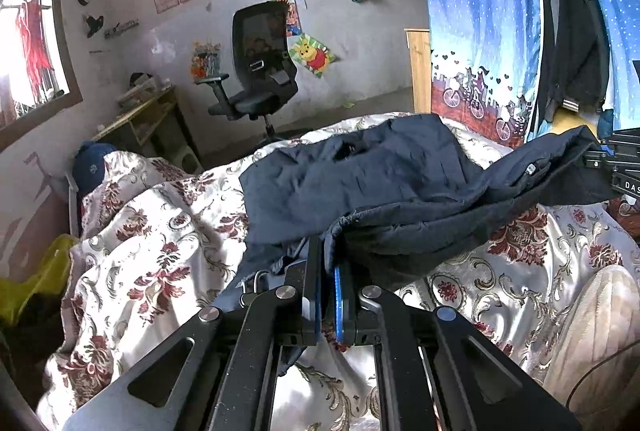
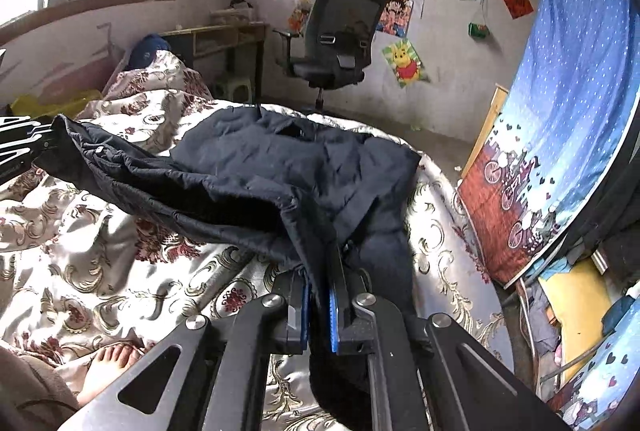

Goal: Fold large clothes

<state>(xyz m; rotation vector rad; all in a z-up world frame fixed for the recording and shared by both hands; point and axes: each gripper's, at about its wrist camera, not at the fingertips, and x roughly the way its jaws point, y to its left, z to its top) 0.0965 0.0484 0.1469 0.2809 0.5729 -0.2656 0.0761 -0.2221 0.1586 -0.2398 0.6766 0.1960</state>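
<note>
We pinch the dark jacket's (image 1: 360, 175) near edge in both claws, left claw (image 1: 328, 263) and right claw (image 2: 320, 271), lifting it above the floral bed (image 1: 160, 231); its far half lies flat.

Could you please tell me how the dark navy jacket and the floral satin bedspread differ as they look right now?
The dark navy jacket is plain and matte; the floral satin bedspread is shiny, white with red and gold patterning. The jacket's near edge is lifted, pinched by the left gripper and right gripper; the bedspread lies beneath it. Both are rumpled.
</note>
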